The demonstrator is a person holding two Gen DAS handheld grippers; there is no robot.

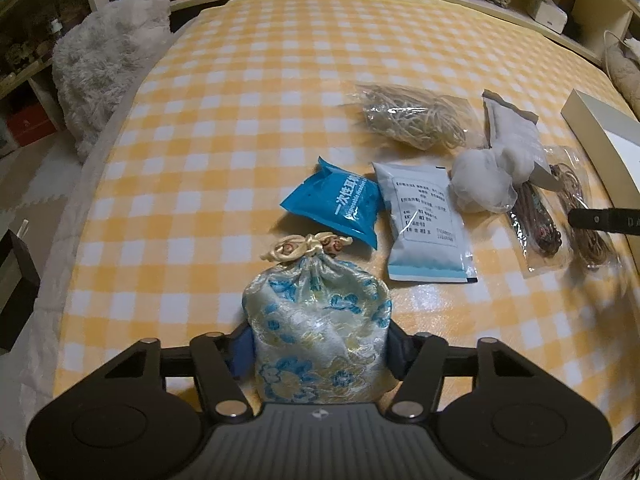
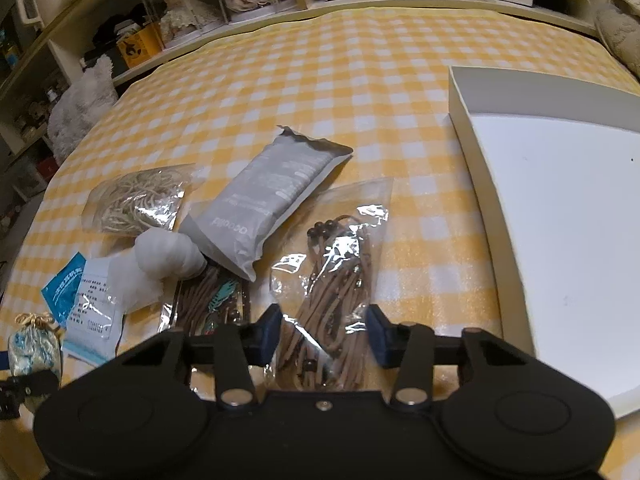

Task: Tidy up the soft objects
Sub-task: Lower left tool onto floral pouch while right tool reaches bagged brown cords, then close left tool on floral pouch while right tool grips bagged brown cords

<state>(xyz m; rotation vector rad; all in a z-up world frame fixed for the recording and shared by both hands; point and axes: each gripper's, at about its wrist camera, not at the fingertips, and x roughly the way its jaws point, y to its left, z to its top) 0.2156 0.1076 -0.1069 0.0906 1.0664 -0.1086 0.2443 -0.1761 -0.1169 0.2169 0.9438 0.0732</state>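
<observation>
My left gripper (image 1: 320,346) is shut on a blue-and-cream brocade drawstring pouch (image 1: 318,320), which stands on the yellow checked cloth; the pouch also shows in the right wrist view (image 2: 34,350). My right gripper (image 2: 324,330) is open, its fingers on either side of a clear bag of brown cords (image 2: 332,280). Beyond lie a blue packet (image 1: 336,204), a white-blue packet (image 1: 424,224), a grey packet (image 2: 264,196), white mesh puffs (image 2: 168,252), a bag of beige strings (image 1: 412,116) and a second cord bag (image 2: 212,300).
An open white box (image 2: 560,220) sits on the cloth to the right of my right gripper. A fluffy white cushion (image 1: 104,60) stands at the left edge. Shelves with boxes and dolls (image 2: 180,8) run along the back.
</observation>
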